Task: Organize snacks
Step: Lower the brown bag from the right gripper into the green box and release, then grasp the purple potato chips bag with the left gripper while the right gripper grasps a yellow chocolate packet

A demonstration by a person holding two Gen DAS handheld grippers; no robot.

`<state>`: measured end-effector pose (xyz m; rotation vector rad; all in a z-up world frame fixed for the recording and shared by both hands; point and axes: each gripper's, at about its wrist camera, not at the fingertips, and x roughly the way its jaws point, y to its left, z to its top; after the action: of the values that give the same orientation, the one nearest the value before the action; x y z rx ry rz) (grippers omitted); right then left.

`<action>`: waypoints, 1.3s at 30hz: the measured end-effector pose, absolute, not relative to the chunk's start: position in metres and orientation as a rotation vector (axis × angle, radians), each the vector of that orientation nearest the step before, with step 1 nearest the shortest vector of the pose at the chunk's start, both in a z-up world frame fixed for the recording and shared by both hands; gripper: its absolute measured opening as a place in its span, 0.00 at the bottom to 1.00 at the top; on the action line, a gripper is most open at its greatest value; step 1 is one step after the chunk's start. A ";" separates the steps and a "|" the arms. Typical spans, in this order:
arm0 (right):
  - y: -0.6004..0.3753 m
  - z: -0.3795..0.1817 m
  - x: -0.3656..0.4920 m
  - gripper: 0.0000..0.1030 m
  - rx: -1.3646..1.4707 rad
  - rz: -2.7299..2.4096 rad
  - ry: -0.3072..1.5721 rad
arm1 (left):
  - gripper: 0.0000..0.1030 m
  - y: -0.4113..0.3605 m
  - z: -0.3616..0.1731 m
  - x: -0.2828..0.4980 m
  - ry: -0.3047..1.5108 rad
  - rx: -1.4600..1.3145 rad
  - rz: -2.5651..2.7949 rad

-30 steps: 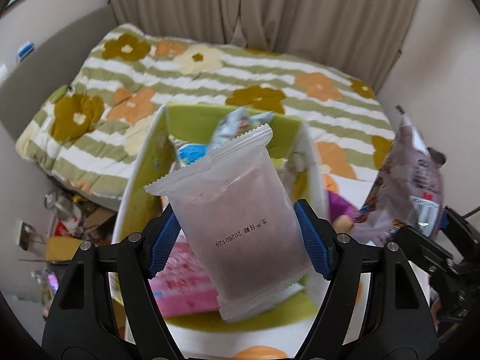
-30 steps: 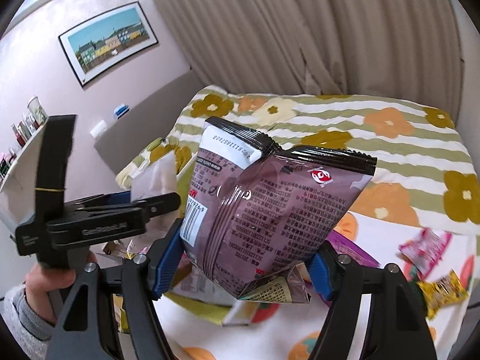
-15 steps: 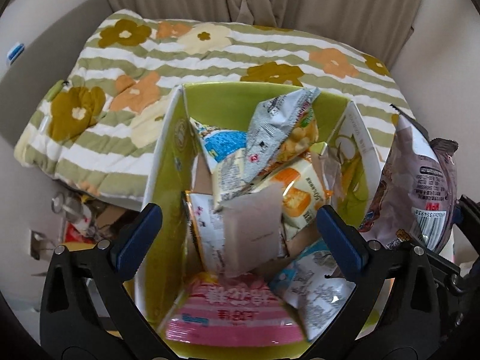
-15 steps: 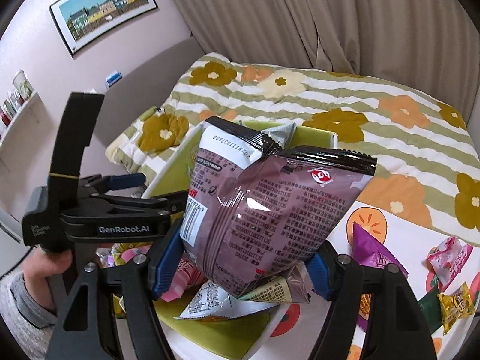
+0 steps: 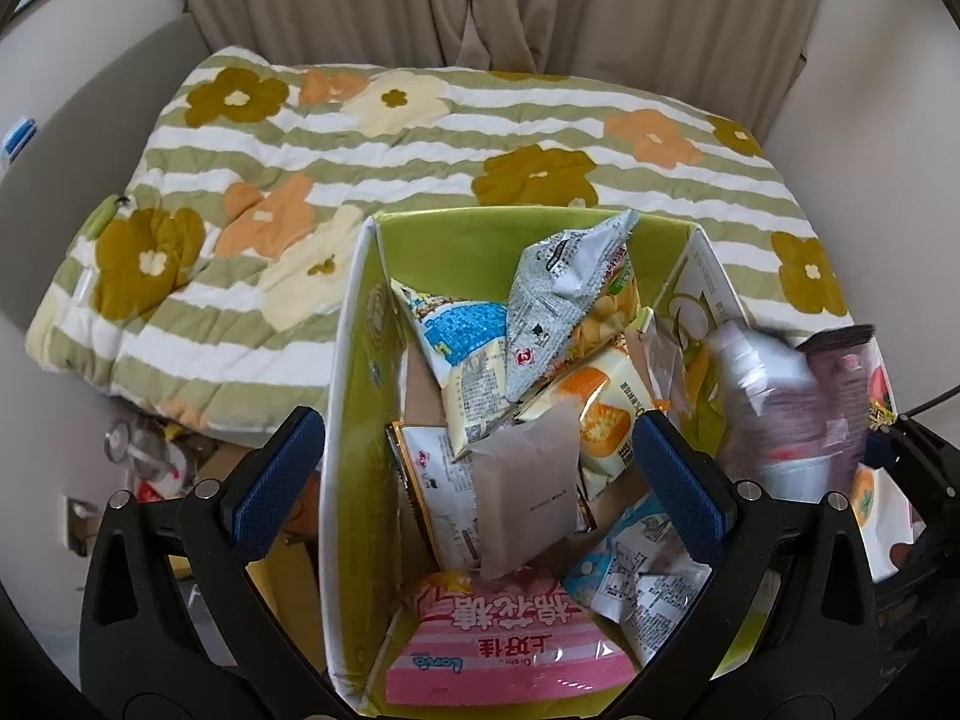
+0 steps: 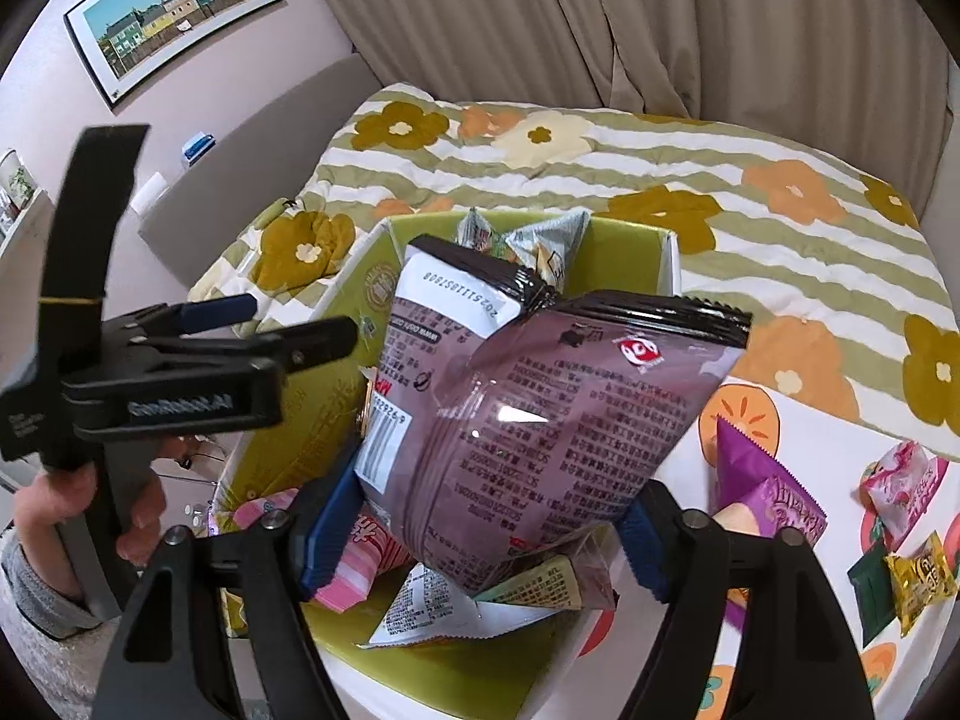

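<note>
A green-lined white box (image 5: 354, 312) holds several snack packets. My left gripper (image 5: 474, 423) hangs wide open over it, nothing between its blue pads (image 5: 276, 480). A pale grey-pink packet (image 5: 528, 498) lies loose on the pile beneath. My right gripper (image 6: 492, 492) is over the box's (image 6: 624, 258) near right corner and its jaws are opening. The puffy purple snack bag (image 6: 528, 396) still stands between them, slipping free. In the left wrist view that bag (image 5: 780, 408) is blurred at the box's right wall. The left gripper (image 6: 288, 318) and the hand (image 6: 60, 492) holding it show at left.
A flowered, striped quilt (image 5: 420, 138) covers the bed behind the box. Loose snacks lie on the fruit-print cloth to the right: a purple packet (image 6: 768, 498), a pink one (image 6: 900, 480), a yellow one (image 6: 918, 576). Clutter sits on the floor (image 5: 150, 456) left of the box.
My left gripper opened wide and let the pale packet fall into the box. Both grippers came down closer over the box. The right jaws have widened a little around the purple bag.
</note>
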<state>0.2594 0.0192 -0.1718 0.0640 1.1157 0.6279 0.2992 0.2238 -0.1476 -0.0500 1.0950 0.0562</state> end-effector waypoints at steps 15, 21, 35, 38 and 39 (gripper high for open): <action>0.014 -0.168 0.232 1.00 0.057 0.560 1.007 | 0.99 0.229 -0.148 0.273 1.094 -0.077 0.036; 0.003 -0.157 0.226 1.00 0.095 0.548 0.995 | 0.99 0.218 -0.136 0.264 1.069 -0.083 0.002; -0.093 -0.126 0.199 1.00 0.117 0.330 0.929 | 0.99 0.109 -0.106 0.264 0.993 -0.028 -0.198; -0.128 -0.121 0.197 1.00 0.118 0.283 0.923 | 0.99 0.077 -0.104 0.266 0.989 -0.025 -0.227; -0.139 -0.121 0.197 1.00 0.119 0.268 0.924 | 0.99 0.065 -0.104 0.266 0.986 -0.018 -0.231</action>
<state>0.1971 -0.1388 -0.1206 0.1188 0.9241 0.2677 0.2655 0.0652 -0.1039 -0.0182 0.9864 -0.2315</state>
